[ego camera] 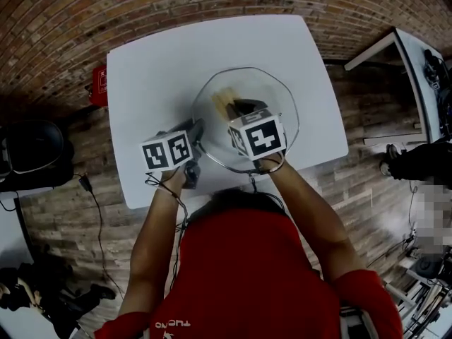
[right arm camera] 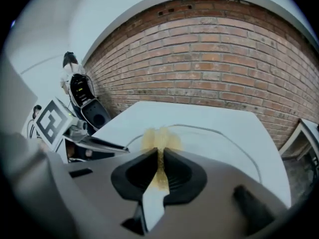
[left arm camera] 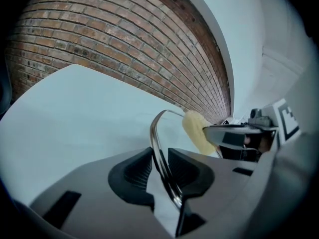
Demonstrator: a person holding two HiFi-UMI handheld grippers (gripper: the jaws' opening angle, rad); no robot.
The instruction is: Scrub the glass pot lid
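Left gripper [left arm camera: 159,166] is clamped on the metal rim of the glass pot lid [ego camera: 277,96], the rim running straight between its pads; right gripper [right arm camera: 160,166] is nearly closed, pinching a yellow sponge [right arm camera: 160,139] that sticks out past its jaws; the lid sits over the middle of the white table [ego camera: 159,66], towards the edge nearest the person, held by its left side; whether its far side rests on the table cannot be told.

Progress, as a judgement: grasping is done for both lid and sponge, and the sponge is already at the lid's glass, inside the rim's outline; so scrubbing looks under way or just about to start; actual contact between sponge and glass is not clear; no suds, water or dirt show, so how much of the glass is already scrubbed cannot be judged; most of the scrubbing probably remains, then setting the lid and sponge down.

Writing: none readable on the lid or sponge; the cubes on both grippers carry black-and-white square markers only; a red object [ego camera: 99,85] beside the table's left edge has a pale label, too small to read; the person's red shirt [ego camera: 240,274] bears small white print, not legible with confidence.
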